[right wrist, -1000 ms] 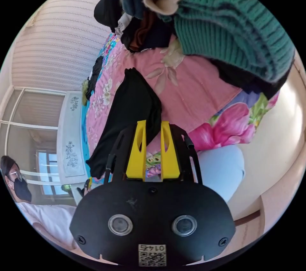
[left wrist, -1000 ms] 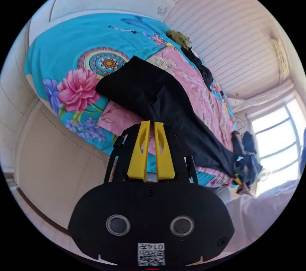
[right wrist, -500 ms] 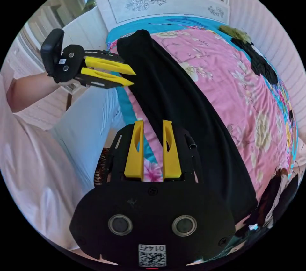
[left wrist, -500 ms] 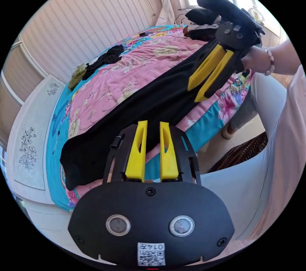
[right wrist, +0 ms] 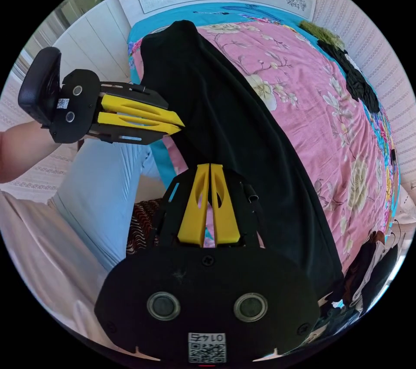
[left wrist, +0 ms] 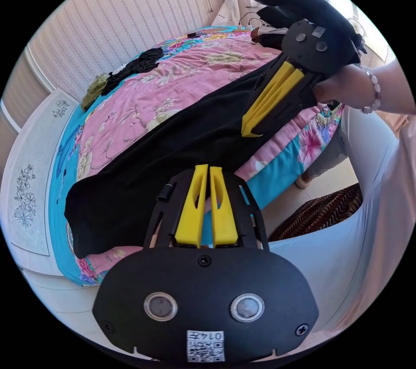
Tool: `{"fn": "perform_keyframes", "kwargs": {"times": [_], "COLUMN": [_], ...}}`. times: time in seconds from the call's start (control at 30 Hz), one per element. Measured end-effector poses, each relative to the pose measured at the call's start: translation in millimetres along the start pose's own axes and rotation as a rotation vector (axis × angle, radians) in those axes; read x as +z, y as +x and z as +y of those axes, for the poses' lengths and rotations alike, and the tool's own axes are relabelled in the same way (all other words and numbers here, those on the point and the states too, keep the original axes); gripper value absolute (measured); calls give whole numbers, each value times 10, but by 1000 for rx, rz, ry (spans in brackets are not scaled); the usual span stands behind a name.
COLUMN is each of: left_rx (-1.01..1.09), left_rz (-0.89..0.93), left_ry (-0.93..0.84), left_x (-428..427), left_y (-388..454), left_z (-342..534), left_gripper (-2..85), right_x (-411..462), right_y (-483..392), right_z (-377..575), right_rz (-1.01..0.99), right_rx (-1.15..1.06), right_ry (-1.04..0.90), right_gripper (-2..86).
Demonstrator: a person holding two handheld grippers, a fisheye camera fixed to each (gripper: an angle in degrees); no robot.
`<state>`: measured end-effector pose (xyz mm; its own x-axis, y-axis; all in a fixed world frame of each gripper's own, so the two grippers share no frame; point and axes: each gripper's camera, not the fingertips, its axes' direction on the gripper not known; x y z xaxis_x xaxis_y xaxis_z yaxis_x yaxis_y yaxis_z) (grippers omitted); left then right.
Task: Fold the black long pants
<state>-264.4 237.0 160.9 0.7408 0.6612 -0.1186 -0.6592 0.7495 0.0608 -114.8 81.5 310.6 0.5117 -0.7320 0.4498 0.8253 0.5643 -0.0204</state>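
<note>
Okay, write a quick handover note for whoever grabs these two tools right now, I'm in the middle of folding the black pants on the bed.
Left tool: jaws closed at the near edge of the black pants; a grip cannot be confirmed.
Right tool: jaws closed at the same edge, further along; grip also unclear.
Pants lie stretched lengthwise along the near side of the pink floral quilt.
Done: pants laid out long and narrow.
Left: fold end to end and tidy.

Half a second ago both pairs of jaws stood apart. Now the left gripper [left wrist: 207, 168] and right gripper [right wrist: 210, 166] have closed at the near edge of the black pants [right wrist: 234, 126].
</note>
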Motion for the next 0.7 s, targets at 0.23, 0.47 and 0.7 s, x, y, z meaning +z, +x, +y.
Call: {"fn": "perform_keyframes", "kwargs": {"times": [0.23,0.47,0.7], "left_rx": [-35,-55,59], "left_rz": [68,2,-53], "left_ry": [-64,-10,-19], "left_x": [60,-318,10], "left_y": [-4,-338,-676], "left_z": [43,-4,-569], "left_gripper": [-3,5,24], "right_x": [67,-335,-273], "right_y": [-47,454,1215], "right_z": [-197,90,84], "right_rz": [-31,13,138], "right_rx": [34,134,204], "right_ry": [-40,27,-65], "right_gripper": [24,56,62]}}
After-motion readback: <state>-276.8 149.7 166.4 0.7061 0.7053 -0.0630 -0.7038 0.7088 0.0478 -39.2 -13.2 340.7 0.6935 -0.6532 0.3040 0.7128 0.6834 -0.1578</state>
